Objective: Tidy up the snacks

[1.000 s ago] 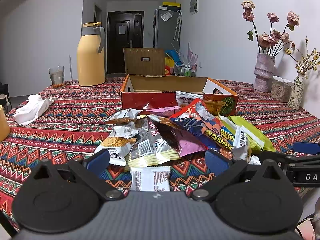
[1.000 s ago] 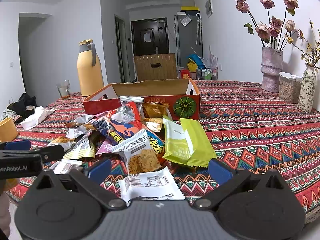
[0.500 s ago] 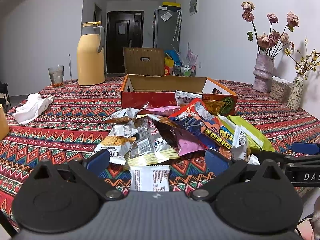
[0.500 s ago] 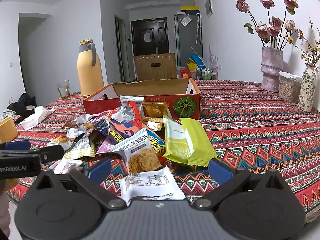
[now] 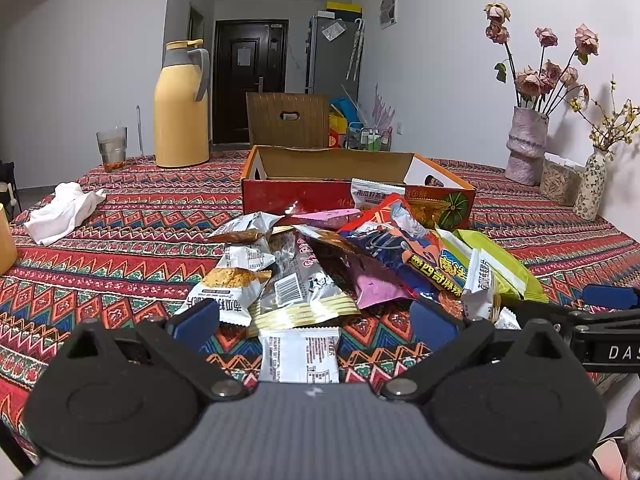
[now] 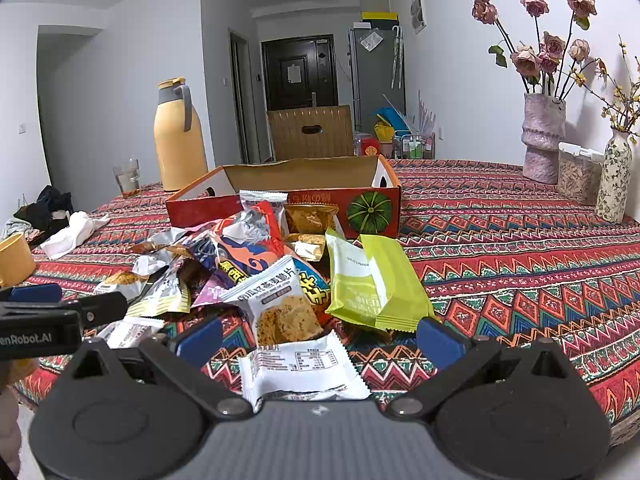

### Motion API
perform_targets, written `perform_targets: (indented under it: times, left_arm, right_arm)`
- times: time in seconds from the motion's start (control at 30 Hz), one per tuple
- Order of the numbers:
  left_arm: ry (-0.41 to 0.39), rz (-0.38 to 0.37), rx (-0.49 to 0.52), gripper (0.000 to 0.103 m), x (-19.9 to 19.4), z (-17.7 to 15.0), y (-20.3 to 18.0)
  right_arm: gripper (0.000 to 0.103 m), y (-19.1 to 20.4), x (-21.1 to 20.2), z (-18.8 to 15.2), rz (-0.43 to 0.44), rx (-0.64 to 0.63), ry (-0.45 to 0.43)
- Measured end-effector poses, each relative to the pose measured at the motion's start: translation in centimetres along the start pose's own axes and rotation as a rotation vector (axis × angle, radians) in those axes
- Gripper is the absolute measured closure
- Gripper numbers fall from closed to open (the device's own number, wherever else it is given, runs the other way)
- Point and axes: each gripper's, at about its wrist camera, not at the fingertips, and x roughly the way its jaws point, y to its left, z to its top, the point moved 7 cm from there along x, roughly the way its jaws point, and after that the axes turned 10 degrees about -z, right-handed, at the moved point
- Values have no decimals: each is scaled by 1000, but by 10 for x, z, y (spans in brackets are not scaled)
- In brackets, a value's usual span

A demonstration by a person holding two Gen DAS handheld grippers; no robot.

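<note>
Left gripper [image 5: 314,326]: spread wide, empty.
Right gripper [image 6: 320,338]: spread wide, empty.
Snack pile [image 5: 360,264]: heaped before cardboard box [image 5: 328,196].

Far ahead and to the left of the tool, a yellow thermos jug [image 5: 182,104] stood on the patterned tablecloth [image 5: 132,240] with a drinking glass [image 5: 112,147] just left of it. A crumpled white cloth [image 5: 64,212] lay nearer on the left. Off to the right, a pink vase of dried roses [image 5: 525,145] and a small floral vase [image 5: 591,190] stood by the wall, a clear container [image 5: 560,178] between them.
</note>
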Motion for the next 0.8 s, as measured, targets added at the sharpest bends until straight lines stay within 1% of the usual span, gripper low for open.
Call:
perform_targets:
  times: [0.8]
  left_arm:
    - [8, -5, -19, 0, 0, -3, 4]
  right_arm:
    - [0, 1, 0, -2, 0, -2, 4]
